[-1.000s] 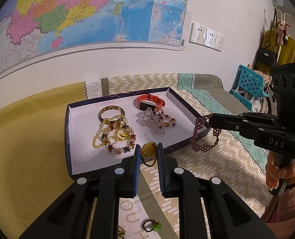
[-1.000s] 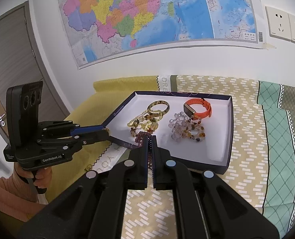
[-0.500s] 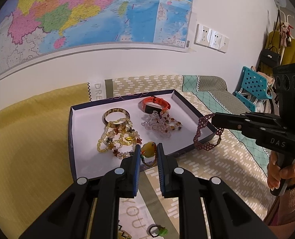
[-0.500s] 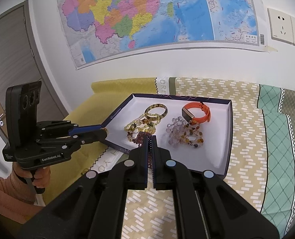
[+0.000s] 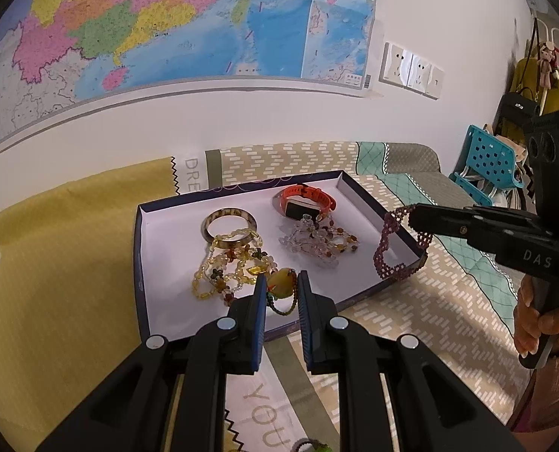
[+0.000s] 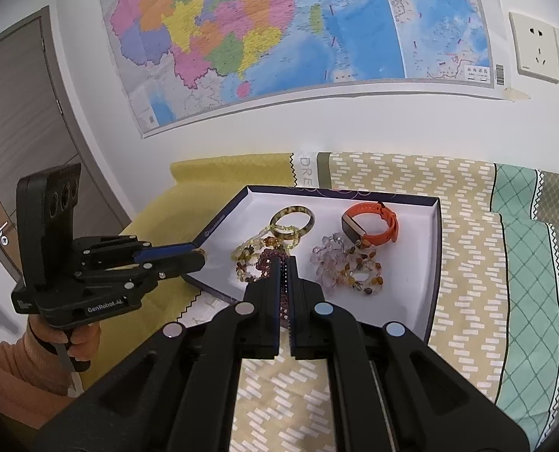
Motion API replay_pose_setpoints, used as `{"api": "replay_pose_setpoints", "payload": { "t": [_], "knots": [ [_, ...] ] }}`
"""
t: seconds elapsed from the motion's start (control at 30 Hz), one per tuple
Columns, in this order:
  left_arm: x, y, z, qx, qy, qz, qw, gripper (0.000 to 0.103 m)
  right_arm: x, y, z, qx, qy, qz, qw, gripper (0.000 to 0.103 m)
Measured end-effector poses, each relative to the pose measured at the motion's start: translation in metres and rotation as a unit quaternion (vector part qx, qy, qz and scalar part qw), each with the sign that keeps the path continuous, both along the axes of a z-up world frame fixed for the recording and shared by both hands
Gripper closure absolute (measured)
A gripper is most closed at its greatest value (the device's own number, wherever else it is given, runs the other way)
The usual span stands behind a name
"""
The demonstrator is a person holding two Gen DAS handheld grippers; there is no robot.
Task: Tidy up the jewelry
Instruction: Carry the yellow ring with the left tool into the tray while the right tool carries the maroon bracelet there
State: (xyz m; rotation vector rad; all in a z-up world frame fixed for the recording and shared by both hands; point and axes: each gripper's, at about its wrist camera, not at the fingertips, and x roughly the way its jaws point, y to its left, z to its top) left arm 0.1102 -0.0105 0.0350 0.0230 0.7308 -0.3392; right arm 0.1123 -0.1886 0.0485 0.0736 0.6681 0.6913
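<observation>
A dark-rimmed white tray (image 5: 143,263) (image 6: 435,263) on the bed holds an amber bangle (image 5: 229,223) (image 6: 292,219), yellow bead strands (image 5: 226,267), a clear bead cluster (image 5: 317,243) (image 6: 349,267) and an orange watch (image 5: 305,199) (image 6: 371,222). My left gripper (image 5: 281,282) (image 6: 200,256) is shut on a yellow pendant bracelet (image 5: 281,288) over the tray's near edge. My right gripper (image 6: 285,263) (image 5: 411,218) is shut on a dark red beaded bracelet (image 5: 386,248) (image 6: 266,263), which hangs over the tray's right corner.
A small green ring (image 5: 309,444) lies on the patterned bedspread (image 5: 411,324) near the bottom edge. A wall with a map (image 6: 298,22) stands behind the tray. A blue plastic chair (image 5: 486,162) is at the far right, a door (image 6: 19,120) at the left.
Both grippers have moved forward towards the tray with their bracelets still held. The tray looks nearer in both views.
</observation>
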Motion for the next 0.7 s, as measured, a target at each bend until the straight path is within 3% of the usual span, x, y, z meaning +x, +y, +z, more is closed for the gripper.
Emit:
{"api": "replay_pose_setpoints", "payload": {
  "t": [0.7],
  "knots": [
    [0.031, -0.002, -0.015, 0.017, 0.023, 0.009, 0.9996, 0.089, 0.045, 0.013, -0.02, -0.009, 0.039, -0.006, 0.999, 0.1]
  ]
}}
